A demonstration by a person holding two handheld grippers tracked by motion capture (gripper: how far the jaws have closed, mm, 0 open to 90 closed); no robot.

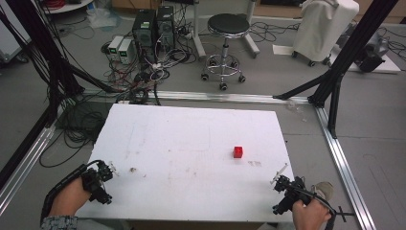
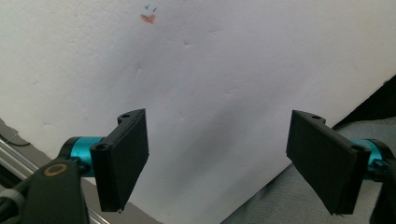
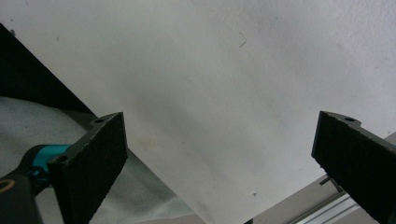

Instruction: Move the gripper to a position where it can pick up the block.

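Observation:
A small red block (image 1: pixel 238 152) sits on the white table (image 1: pixel 191 143), right of centre. My left gripper (image 1: pixel 101 179) hangs over the table's front left corner, held in a hand. It is open (image 2: pixel 217 158), and nothing but bare white board lies between its black pads (image 2: pixel 125 156). My right gripper (image 1: pixel 286 188) is at the front right corner, well short of the red block. It too is open (image 3: pixel 219 163), its pads (image 3: pixel 93 158) wide apart over the table edge.
A small brown stain (image 1: pixel 132 169) marks the board near the left gripper, seen as a red-and-blue mark (image 2: pixel 148 16) in the left gripper view. Beyond the table stand a black stool (image 1: pixel 225 28), computer boxes (image 1: pixel 151 28) with tangled cables, and black frame struts (image 1: pixel 335 72).

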